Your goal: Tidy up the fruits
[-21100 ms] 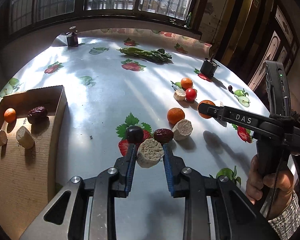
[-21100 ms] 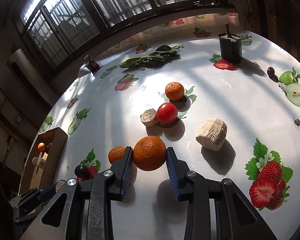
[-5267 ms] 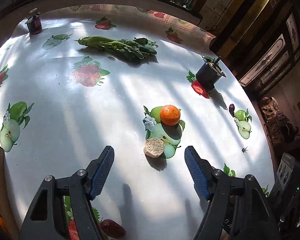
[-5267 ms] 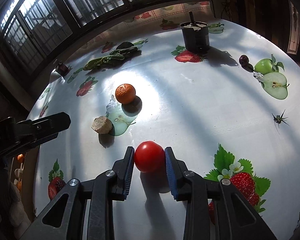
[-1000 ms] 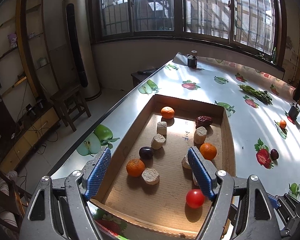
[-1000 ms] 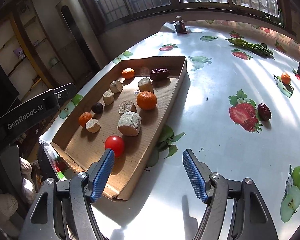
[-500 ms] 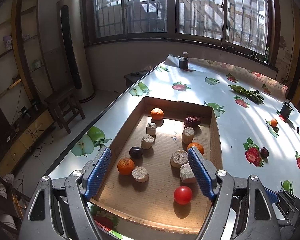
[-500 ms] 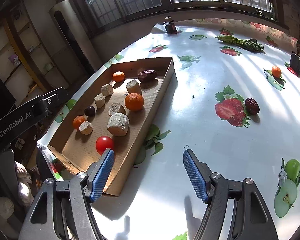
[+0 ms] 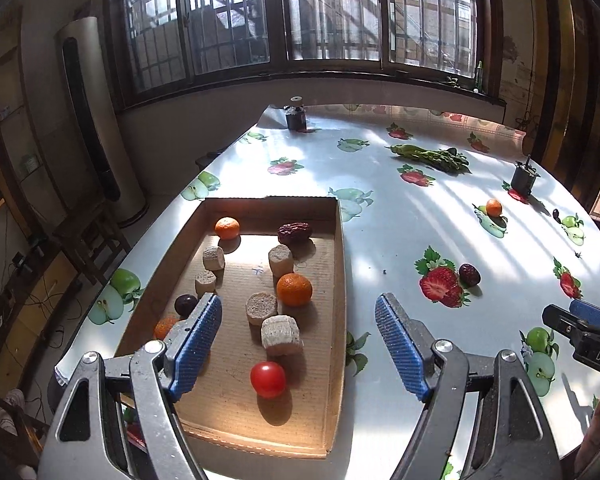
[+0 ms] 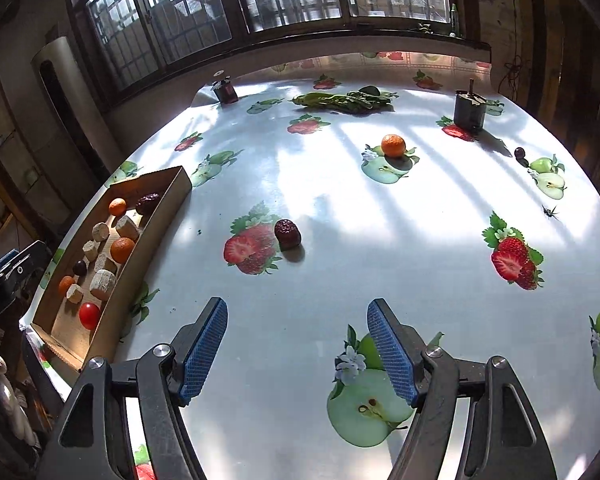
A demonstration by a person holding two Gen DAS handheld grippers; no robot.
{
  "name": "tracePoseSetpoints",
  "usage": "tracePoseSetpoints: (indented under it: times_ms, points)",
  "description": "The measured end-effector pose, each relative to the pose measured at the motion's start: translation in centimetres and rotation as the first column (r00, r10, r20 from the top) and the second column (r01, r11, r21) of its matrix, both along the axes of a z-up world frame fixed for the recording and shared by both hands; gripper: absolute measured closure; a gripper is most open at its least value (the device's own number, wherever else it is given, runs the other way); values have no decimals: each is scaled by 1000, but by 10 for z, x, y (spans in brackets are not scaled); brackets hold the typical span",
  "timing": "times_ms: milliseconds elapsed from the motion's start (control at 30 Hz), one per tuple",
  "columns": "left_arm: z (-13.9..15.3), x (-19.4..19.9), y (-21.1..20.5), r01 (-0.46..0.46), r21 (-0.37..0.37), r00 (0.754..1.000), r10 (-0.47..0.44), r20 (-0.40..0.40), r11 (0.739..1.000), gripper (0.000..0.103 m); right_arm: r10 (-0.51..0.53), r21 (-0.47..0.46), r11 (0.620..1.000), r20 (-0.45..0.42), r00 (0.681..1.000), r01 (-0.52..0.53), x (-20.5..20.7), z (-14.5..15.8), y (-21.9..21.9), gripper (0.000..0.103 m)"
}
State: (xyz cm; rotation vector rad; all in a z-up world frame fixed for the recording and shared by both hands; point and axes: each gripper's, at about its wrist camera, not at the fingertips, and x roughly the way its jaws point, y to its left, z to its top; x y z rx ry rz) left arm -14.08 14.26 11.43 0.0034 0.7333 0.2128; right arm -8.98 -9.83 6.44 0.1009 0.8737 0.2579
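Right tongs (image 10: pixel 296 344) empty with jaws opening, left tongs (image 9: pixel 298 344) apart and empty over the box (image 9: pixel 340 280); the date (image 10: pixel 287 233) lies on the table (image 10: pixel 380 220) ahead of the right tongs, well right of the box, so right hand is nearer.

This looks like a room in a home, maybe a dining room. A big round counter (image 9: pixel 380 216) wears a shiny cloth printed with strawberries and apples, and behind its far edge are wide windows with metal bars (image 9: pixel 228 20) and a dark wooden frame. A tall white air cooler (image 9: pixel 96 120) stands on the floor by the wall past the counter's left edge, with a wooden chair (image 9: pixel 88 236) near it, wires on the floor, and wooden shelves (image 9: pixel 4 120) on the left wall.
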Motion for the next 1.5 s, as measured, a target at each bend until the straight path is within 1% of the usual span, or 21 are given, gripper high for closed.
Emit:
tracePoseSetpoints:
  times_ms: [67,133,200,300,533,633,700,733,800,900,967,1033,1100,1167,1333,1433,1500]
  points:
    - [-4,3,-15,37,25,999,-36,-17,999,24,-40,1,999,4,999,40,1,0,-22,25]
    - [-8,5,-25,71,28,997,-70,-37,997,24,-69,-6,998,4,998,69,2,-1,-38,25]
    - [-11,7,-32,87,24,995,-86,-50,996,24,-89,-14,996,3,996,89,6,0,-52,25]
    - [-14,11,-41,101,37,993,-98,-64,994,24,-111,-19,994,21,994,112,9,11,-66,25]
    - [-20,19,-52,115,65,990,-109,-92,991,24,-121,27,993,101,988,119,24,63,-85,25]
    - [-22,22,-56,125,72,988,-117,-101,990,24,-134,26,991,162,978,132,35,92,-89,24]
    - [-24,25,-58,128,77,987,-119,-105,989,24,-146,1,989,204,968,149,46,111,-90,21]
    - [-25,27,-59,130,77,987,-121,-108,989,24,-151,-7,988,219,964,156,51,117,-90,18]
    - [-27,30,-62,135,77,985,-126,-116,988,24,-153,-12,987,232,961,160,62,122,-90,16]
    - [-33,38,-67,154,63,980,-144,-139,986,24,-133,-34,989,227,965,145,80,113,-84,16]
    - [-38,45,-71,171,55,975,-161,-155,984,24,-129,-42,989,203,971,140,94,101,-80,16]
    - [-42,49,-74,180,56,972,-168,-164,982,24,-144,-27,988,152,978,150,107,84,-80,16]
    - [-45,52,-76,187,52,970,-175,-170,981,24,-139,12,990,97,986,139,112,68,-79,16]
    - [-48,53,-75,187,46,968,-177,-176,981,24,-115,24,993,57,992,114,110,54,-72,16]
    - [-48,48,-69,173,33,971,-165,-173,984,24,-59,-29,998,10,998,59,93,28,-43,16]
    - [-45,42,-61,147,44,978,-139,-153,988,24,-22,-36,999,-9,1000,22,76,17,-23,16]
    - [-39,36,-54,116,53,986,-109,-123,992,24,3,-57,998,-3,1000,-3,63,12,-7,16]
